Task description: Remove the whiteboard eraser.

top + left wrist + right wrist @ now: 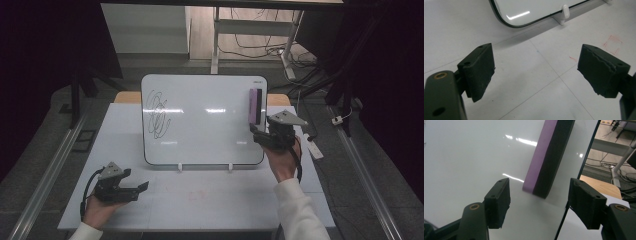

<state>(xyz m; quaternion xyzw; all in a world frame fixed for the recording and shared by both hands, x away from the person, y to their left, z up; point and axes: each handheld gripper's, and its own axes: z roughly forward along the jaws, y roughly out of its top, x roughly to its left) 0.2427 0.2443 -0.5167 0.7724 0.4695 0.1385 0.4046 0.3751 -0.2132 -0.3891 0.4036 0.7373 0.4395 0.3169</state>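
A whiteboard (210, 130) stands upright on small white feet (565, 11) on the white table (225, 205). A black scribble (157, 115) covers its left part. A purple and black eraser (255, 106) clings to its upper right corner. My right gripper (256, 132) is held just below the eraser, open. In the right gripper view the eraser's (546, 157) lower end sits above the gap of my right gripper (539, 203), untouched by the pads. My left gripper (136, 180) rests low at the table's front left, open and empty (536, 72), facing the board's lower corner (524, 10).
Faint red marks (197, 195) lie on the table in front of the board. A white power strip (315, 147) lies off the table's right edge. Behind the board stand a desk frame and loose cables (260, 47). Metal rails run along both sides of the floor.
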